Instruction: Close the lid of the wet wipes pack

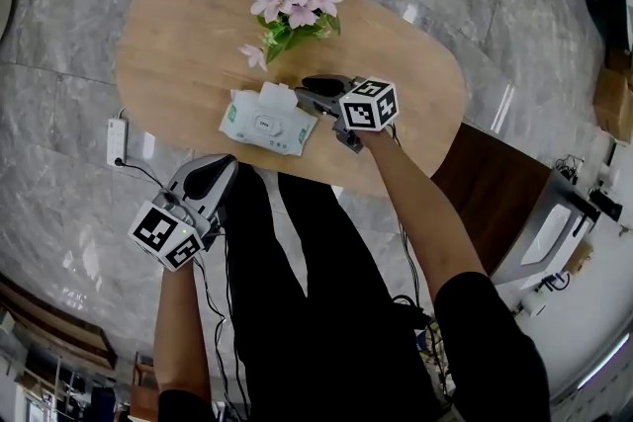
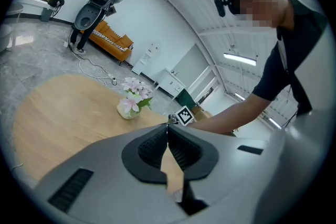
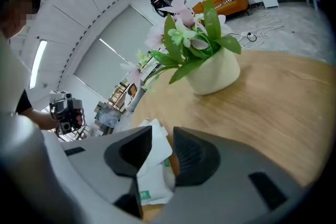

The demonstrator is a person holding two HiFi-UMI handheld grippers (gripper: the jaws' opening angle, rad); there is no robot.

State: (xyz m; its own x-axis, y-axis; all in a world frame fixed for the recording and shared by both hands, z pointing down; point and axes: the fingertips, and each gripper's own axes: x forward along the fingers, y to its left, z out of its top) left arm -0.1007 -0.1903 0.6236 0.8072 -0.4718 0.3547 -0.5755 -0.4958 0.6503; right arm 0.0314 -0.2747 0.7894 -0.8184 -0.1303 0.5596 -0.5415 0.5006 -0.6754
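Observation:
The wet wipes pack (image 1: 265, 121) is white with green print and lies flat near the front edge of the oval wooden table (image 1: 178, 44). White sheet or flap material (image 1: 278, 95) stands up at its far side. My right gripper (image 1: 309, 92) sits just right of the pack, open. In the right gripper view the pack (image 3: 149, 176) and its raised white part show in the gap of the right gripper (image 3: 161, 136), with no pad pressing on them. My left gripper (image 1: 226, 163) hangs off the table's front edge, shut and empty; the left gripper (image 2: 168, 126) shows its tips touching.
A pale pot of pink flowers (image 1: 294, 5) stands just behind the pack, close to the right gripper, and the same flower pot (image 3: 210, 60) looms ahead in its view. A white power strip (image 1: 117, 141) with cables lies on the marble floor at left. The person's legs are below the table edge.

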